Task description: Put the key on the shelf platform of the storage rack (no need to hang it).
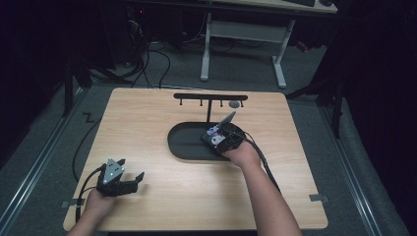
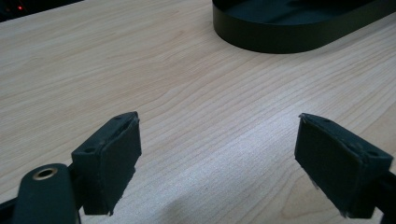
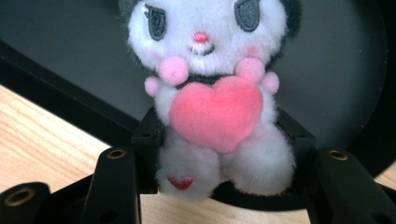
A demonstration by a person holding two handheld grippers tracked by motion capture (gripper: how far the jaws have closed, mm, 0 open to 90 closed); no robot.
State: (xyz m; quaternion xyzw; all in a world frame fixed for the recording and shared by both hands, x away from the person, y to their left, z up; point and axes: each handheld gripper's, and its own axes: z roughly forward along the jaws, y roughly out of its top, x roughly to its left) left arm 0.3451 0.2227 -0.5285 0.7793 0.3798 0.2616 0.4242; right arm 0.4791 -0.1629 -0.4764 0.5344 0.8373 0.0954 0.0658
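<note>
A: Where is the small white plush toy with the pink felt heart (image 3: 212, 116) in relation to the right hand-held gripper (image 1: 222, 139)?

B: Right between its jaws. They press on the toy's lower body from both sides, so that hand-held gripper is holding it. The toy's long axis runs straight out along the jaws, head farthest from the hand.

A: And what lies past it?

B: The oval black tray (image 1: 185, 142) on the light wooden desk (image 1: 162, 191). In the right gripper view the tray floor is behind and beneath the toy's head, with the near rim crossing under the jaws. My guess is a set-down means only lowering and letting go.

A: The left hand-held gripper (image 2: 219, 163)?

B: Jaws spread wide, nothing between them, low over bare desk. The tray is ahead of it and well apart, so the right hand is far nearer.
</note>
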